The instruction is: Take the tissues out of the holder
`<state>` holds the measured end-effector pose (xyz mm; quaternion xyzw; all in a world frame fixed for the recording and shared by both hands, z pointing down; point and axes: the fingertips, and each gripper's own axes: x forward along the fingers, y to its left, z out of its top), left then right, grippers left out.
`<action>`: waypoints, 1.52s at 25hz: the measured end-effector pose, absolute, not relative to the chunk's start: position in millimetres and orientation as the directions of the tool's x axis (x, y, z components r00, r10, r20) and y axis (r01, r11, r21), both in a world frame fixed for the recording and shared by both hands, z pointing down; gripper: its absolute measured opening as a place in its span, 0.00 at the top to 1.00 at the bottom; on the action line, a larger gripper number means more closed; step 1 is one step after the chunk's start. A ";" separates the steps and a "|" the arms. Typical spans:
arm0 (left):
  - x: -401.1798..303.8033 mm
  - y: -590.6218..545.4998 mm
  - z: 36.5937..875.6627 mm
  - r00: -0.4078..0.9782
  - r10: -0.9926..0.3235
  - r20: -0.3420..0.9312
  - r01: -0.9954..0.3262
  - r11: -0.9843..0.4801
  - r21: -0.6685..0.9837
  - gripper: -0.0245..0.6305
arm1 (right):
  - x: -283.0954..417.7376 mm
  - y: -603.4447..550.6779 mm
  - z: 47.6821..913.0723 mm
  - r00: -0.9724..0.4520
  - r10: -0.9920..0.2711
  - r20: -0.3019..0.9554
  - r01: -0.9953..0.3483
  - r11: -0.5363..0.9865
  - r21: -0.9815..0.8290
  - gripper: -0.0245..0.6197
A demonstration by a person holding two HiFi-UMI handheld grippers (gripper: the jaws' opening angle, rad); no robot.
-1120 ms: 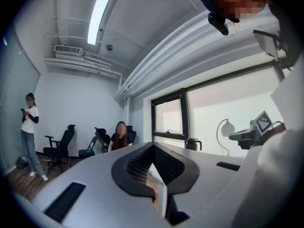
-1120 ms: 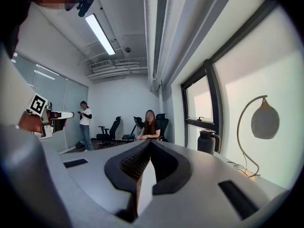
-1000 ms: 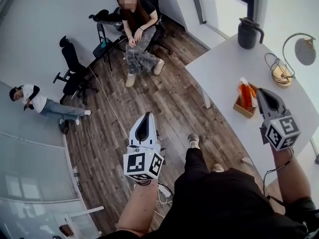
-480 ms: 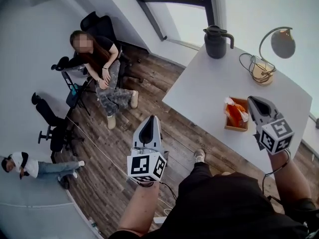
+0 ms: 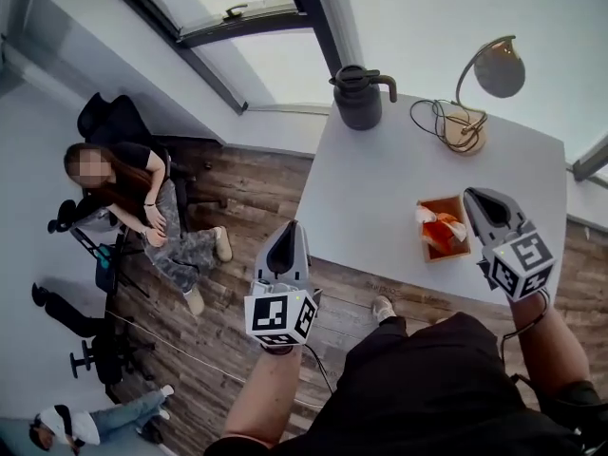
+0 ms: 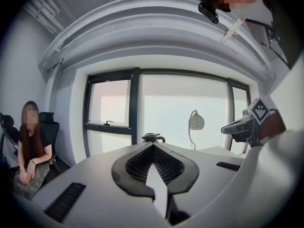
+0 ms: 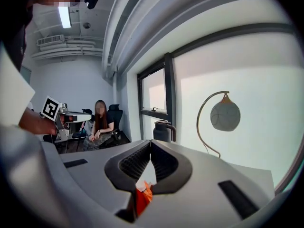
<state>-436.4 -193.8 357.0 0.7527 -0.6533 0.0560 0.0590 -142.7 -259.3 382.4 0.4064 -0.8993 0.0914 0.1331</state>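
Observation:
A small wooden tissue holder (image 5: 456, 207) stands on the white table (image 5: 380, 198), with orange and white tissues (image 5: 435, 228) sticking out of it. My right gripper (image 5: 472, 198) hovers just right of the holder, at its rim, jaws shut and empty. In the right gripper view the pads meet at the tip (image 7: 150, 142), and an orange tissue (image 7: 142, 196) shows through the gap beneath them. My left gripper (image 5: 290, 231) hangs off the table's near edge, over the wooden floor, shut and empty (image 6: 152, 145).
A dark kettle (image 5: 359, 95) stands at the table's far left corner. A desk lamp (image 5: 472, 112) with a coiled cord stands at the far right. A person sits on a chair (image 5: 133, 198) left of the table. Windows lie behind the table.
The head view has swung round, so the table now lies straight ahead. Both grippers keep their places in the view. The right one stays beside the holder.

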 end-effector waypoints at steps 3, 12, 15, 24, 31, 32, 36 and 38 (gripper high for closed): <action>-431.3 -219.8 363.4 0.211 -0.965 0.153 -0.977 -0.210 0.027 0.96 | -149.1 -255.9 381.0 -0.621 -0.725 0.299 -0.771 0.634 -0.064 0.95; -396.6 -256.4 387.8 0.325 -0.936 0.136 -0.945 -0.315 0.092 0.96 | -161.5 -247.5 404.6 -0.635 -0.711 0.302 -0.764 0.637 -0.105 0.95; -386.5 -256.1 391.5 0.340 -0.932 0.129 -0.939 -0.328 0.107 0.96 | -162.5 -245.7 411.6 -0.660 -0.686 0.306 -0.741 0.662 -0.114 0.95; -365.4 -255.9 422.8 0.301 -0.937 0.176 -0.952 -0.285 0.106 0.96 | -158.8 -245.7 458.7 -0.719 -0.609 0.335 -0.684 0.704 -0.190 0.95; -357.5 -249.9 447.6 0.281 -0.934 0.220 -0.959 -0.265 0.103 0.96 | -170.2 -247.0 482.2 -0.745 -0.534 0.399 -0.610 0.787 -0.086 0.94; -356.3 -249.4 450.5 0.281 -0.933 0.223 -0.959 -0.264 0.102 0.96 | -170.5 -248.1 486.0 -0.747 -0.528 0.403 -0.607 0.789 -0.090 0.91; -355.2 -249.0 463.4 0.265 -0.934 0.240 -0.963 -0.246 0.106 0.96 | -170.7 -250.5 502.6 -0.764 -0.497 0.410 -0.582 0.807 -0.106 0.84; -354.0 -248.6 470.4 0.262 -0.930 0.258 -0.964 -0.241 0.109 0.96 | -174.0 -248.6 507.0 -0.764 -0.472 0.439 -0.564 0.820 -0.100 0.80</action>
